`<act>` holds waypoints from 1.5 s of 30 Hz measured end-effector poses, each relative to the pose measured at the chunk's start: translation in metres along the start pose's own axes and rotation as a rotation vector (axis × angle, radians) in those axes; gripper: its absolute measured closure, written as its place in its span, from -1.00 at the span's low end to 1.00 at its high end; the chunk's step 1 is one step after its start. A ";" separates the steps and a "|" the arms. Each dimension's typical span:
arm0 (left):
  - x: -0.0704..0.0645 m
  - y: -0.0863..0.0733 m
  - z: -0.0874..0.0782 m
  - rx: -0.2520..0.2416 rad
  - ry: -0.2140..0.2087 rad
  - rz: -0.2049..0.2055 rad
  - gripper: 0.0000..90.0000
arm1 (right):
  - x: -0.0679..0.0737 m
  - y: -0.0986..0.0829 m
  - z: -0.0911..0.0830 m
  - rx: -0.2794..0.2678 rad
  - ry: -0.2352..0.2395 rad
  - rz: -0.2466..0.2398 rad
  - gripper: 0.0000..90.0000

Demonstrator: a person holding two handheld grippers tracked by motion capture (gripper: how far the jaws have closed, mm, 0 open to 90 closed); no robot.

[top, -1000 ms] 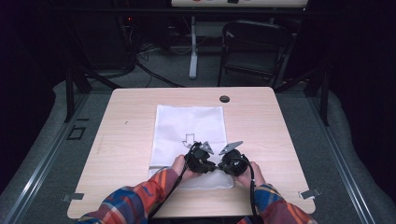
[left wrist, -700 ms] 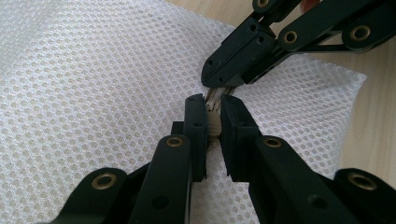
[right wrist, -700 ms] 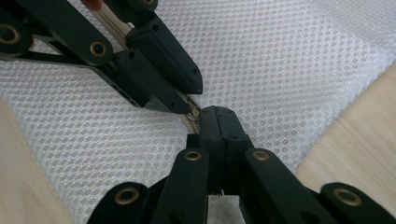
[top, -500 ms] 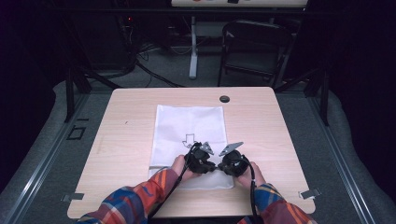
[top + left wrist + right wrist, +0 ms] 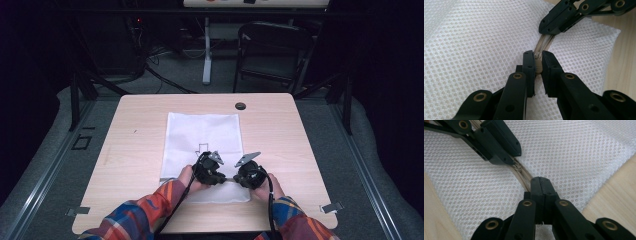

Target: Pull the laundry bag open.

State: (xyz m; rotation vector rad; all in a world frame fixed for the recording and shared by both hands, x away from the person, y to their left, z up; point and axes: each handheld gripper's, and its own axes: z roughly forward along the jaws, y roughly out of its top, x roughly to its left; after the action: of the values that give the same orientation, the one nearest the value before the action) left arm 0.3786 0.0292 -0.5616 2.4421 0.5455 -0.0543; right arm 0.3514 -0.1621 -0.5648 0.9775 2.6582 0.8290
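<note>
Pale wood worktop (image 5: 135, 165) across the middle of the high view, rounded corners, a small dark round hole (image 5: 240, 106) near its far edge. White mesh bag (image 5: 202, 137) lying flat at the centre of that frame, long side running away from the person, near end down at the lower centre under both claws.

Plaid sleeves (image 5: 145, 212) entering from the bottom edge, hands side by side at the bag's near end. Left claw (image 5: 214, 176) at lower centre, right claw (image 5: 239, 177) just to its right, the 2 tips close together over the mesh.

Beige zipper (image 5: 543, 42) running along the bag's near end, seen in the left gripper view as a band from centre frame toward the upper right. Left claw (image 5: 538, 63) clenched on the zipper slider (image 5: 538, 62) at centre frame, slider pinched between the 2 jaws. Right claw (image 5: 540, 185) in the right gripper view clenched on the zipper tape at centre frame, jaws pressed together, tape leading from them up and left to the other claw at the upper left.
</note>
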 end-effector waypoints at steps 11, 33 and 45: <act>0.003 -0.005 -0.006 0.008 0.000 -0.015 0.81 | 0.000 0.000 0.000 0.001 -0.003 0.002 1.00; 0.005 -0.010 -0.010 0.020 0.001 -0.024 0.81 | -0.001 0.000 0.000 0.001 0.001 0.004 1.00; 0.005 -0.010 -0.011 0.029 0.007 -0.013 0.81 | 0.000 0.000 0.000 -0.005 0.004 0.013 1.00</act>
State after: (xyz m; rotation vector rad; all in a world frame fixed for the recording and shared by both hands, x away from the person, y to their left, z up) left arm 0.3776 0.0449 -0.5592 2.4680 0.5673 -0.0589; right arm 0.3518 -0.1624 -0.5652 0.9940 2.6547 0.8408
